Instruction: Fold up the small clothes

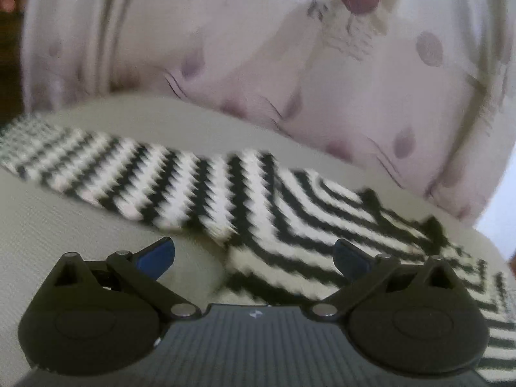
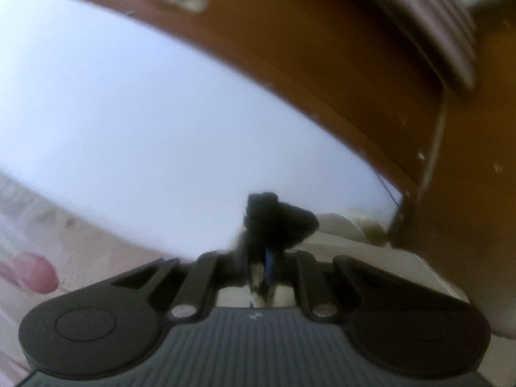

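Left tongs (image 1: 254, 258) stand wide apart with nothing between their blue pads (image 1: 158, 258), hovering low over the striped garment (image 1: 225, 193). That garment, a black-and-white zigzag knit, lies spread flat on a pale grey-green surface (image 1: 80, 225), running from the far left toward the near right under my right-side finger; a folded corner of it sits just in front of the tongs. Beyond it I see a person in pale pink patterned clothing (image 1: 225, 48), blurred by motion.

On my other side, the right tongs (image 2: 264, 264) are pressed together on a pinch of dark fabric (image 2: 277, 219) that bunches up above the tips; a sliver of white knit shows between the pads lower down, so I take it for an edge of the same striped piece, lifted. Behind it lies a broad white expanse (image 2: 161, 113), bordered by brown wooden furniture (image 2: 322, 64). Pale bedding (image 2: 371, 238) sits to the right, and pink blur at the lower left.
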`<state>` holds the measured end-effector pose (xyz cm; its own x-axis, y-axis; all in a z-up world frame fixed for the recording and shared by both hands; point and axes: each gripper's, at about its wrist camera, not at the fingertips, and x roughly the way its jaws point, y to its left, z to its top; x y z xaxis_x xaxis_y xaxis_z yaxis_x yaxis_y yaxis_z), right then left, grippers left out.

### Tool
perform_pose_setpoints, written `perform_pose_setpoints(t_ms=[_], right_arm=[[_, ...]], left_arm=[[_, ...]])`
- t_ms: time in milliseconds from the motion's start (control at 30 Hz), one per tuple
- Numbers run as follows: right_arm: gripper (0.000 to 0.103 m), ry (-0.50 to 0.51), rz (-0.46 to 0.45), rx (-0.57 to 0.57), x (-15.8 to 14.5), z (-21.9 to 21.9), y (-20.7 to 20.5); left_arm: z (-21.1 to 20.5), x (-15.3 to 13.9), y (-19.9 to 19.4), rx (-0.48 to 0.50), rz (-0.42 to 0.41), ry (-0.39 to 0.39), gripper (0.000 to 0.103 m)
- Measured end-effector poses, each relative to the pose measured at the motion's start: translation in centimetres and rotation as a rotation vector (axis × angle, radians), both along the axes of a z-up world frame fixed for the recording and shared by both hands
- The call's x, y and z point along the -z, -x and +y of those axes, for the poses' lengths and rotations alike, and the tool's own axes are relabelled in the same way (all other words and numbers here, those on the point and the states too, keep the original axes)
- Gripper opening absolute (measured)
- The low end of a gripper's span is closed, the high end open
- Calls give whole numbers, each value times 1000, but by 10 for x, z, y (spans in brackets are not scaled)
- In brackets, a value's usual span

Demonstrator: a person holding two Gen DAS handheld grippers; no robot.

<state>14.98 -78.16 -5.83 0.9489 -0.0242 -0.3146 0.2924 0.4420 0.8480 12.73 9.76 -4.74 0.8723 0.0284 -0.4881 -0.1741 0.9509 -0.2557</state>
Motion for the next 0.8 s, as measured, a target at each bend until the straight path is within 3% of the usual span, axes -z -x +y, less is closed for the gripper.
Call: perform_pose_setpoints(t_ms=[200, 267, 367, 567, 800], right_arm=[[9, 81, -85, -92, -77, 66, -22], [9, 96, -126, -140, -100, 104, -32], [9, 92, -183, -221, -122, 167, -48], [9, 46, -259, -394, -130, 294, -79], [9, -2, -210, -535, -102, 421, -96]], left_arm=[[20, 8, 1, -34, -16, 133, 103], [23, 13, 1, -26, -5, 186, 103], [25, 13, 8, -31, -51, 202, 103], [26, 14, 9, -21, -68, 224, 103], [37, 21, 4, -10, -57, 307, 103]])
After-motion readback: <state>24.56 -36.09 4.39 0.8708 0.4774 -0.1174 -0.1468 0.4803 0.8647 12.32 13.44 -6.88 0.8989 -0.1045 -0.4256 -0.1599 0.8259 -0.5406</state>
